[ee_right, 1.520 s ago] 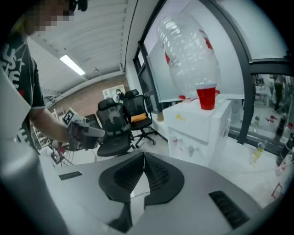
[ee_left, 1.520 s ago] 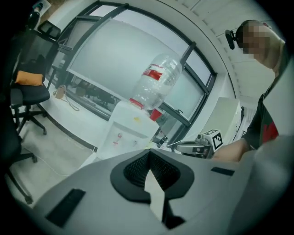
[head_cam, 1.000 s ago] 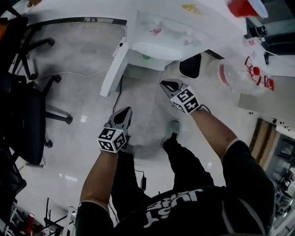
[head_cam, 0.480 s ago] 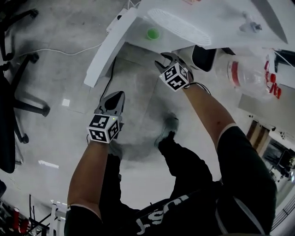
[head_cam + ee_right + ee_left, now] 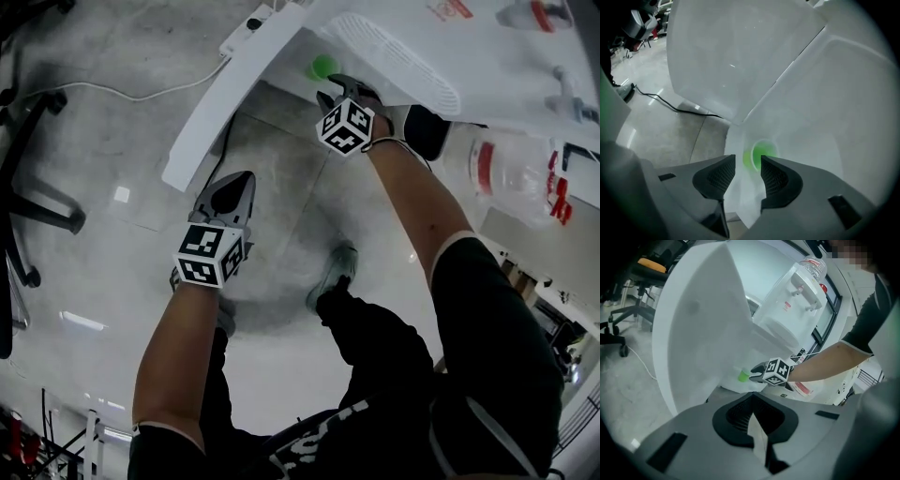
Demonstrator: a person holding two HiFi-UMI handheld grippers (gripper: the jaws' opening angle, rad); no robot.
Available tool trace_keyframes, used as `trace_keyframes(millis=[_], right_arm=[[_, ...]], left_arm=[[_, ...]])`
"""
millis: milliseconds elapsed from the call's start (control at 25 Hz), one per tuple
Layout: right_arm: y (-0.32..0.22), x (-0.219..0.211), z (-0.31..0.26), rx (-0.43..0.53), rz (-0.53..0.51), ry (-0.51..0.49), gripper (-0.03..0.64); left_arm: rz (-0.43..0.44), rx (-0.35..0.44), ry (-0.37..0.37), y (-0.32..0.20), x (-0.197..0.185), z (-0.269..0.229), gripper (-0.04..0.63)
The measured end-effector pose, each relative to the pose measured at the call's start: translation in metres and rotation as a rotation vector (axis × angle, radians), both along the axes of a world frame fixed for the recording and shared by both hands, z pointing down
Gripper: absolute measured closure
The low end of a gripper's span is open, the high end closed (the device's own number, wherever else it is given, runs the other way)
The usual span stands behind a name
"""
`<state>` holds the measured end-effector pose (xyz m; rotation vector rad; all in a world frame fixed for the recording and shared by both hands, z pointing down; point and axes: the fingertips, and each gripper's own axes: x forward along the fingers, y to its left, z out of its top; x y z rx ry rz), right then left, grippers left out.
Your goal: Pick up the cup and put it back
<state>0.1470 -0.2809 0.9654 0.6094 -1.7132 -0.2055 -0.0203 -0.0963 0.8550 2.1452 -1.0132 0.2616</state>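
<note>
No legible text. White print on the person's dark shirt point(image 5: 314, 445) is cut off; red labels on the water bottle point(image 5: 514, 173) and the dispenser point(image 5: 790, 303) are too small to read.

Cup point(image 5: 761, 154) boxed in a white corner: side panel point(image 5: 717, 61) blocks 9 to 12 o'clock, moulded white surface point(image 5: 843, 89) 1 to 4. Only clear lane is 6 o'clock; bare floor point(image 5: 661, 126) at 8.

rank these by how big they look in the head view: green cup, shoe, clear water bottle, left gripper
1. left gripper and clear water bottle: about alike, so not ranked. The gripper sits nearer the camera, which enlarges it.
2. shoe
3. green cup, clearly the smallest
</note>
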Motion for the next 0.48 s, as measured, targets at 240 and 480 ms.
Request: trace_keyframes(millis=[240, 480], right_arm=[[-0.015, 0.004, 0.029, -0.005, -0.048, 0.097, 0.446], [-0.023, 0.011, 0.041, -0.002, -0.069, 0.149, 0.563]], left_arm=[[0.020, 0.018, 0.003, -0.005, 0.008, 0.000, 0.595], [0.038, 0.028, 0.010, -0.008, 0.015, 0.002, 0.595]])
